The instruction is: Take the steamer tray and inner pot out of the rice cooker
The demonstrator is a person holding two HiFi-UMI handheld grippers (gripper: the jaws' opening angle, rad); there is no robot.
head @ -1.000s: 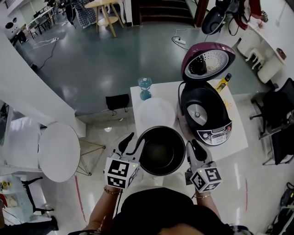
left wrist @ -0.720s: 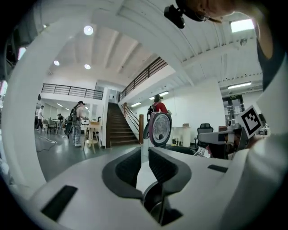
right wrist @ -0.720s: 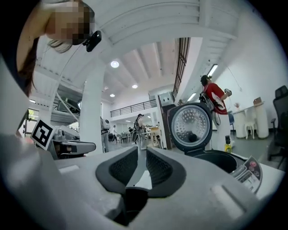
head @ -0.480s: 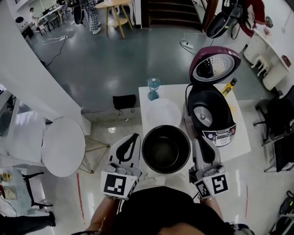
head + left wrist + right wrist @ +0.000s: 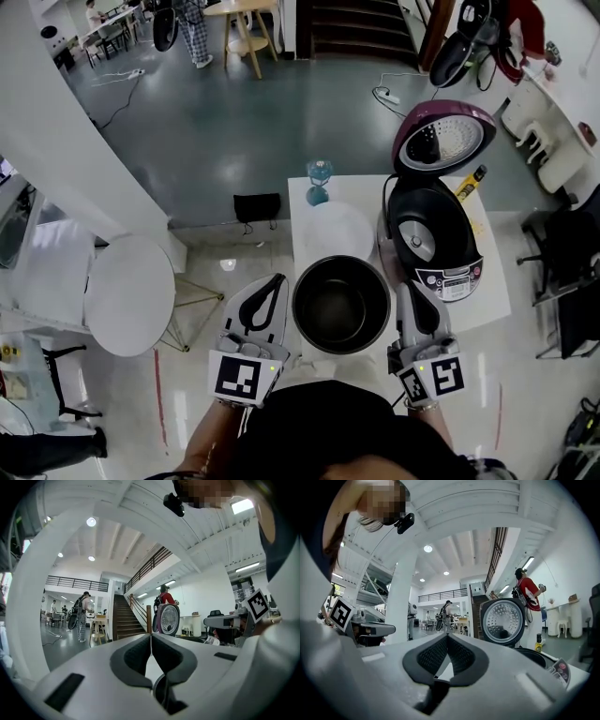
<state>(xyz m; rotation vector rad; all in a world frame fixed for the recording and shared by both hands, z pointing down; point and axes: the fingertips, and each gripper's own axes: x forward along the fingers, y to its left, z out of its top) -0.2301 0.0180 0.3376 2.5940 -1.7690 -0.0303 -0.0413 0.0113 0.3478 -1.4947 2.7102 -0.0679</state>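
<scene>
The black inner pot (image 5: 340, 305) stands on the white table (image 5: 487, 300) near its front edge, empty. Behind it lies the white round steamer tray (image 5: 340, 231). The rice cooker (image 5: 433, 242) is at the right with its purple lid (image 5: 442, 136) raised and its well empty. My left gripper (image 5: 277, 280) hangs shut just left of the pot, with nothing between its jaws. My right gripper (image 5: 407, 290) is shut at the pot's right, between pot and cooker, also empty. The left gripper (image 5: 151, 649) and the right gripper (image 5: 447, 649) both show their pads pressed together.
A blue hourglass-shaped object (image 5: 319, 183) stands at the table's far left corner, a yellow bottle (image 5: 469, 180) beside the cooker. A round white stool (image 5: 129, 293) and a black box (image 5: 257, 206) are on the floor to the left. People stand far back.
Both grippers stood open at the pot's rim a second ago; they have let go, closed and risen beside it. The pot stays on the table.
</scene>
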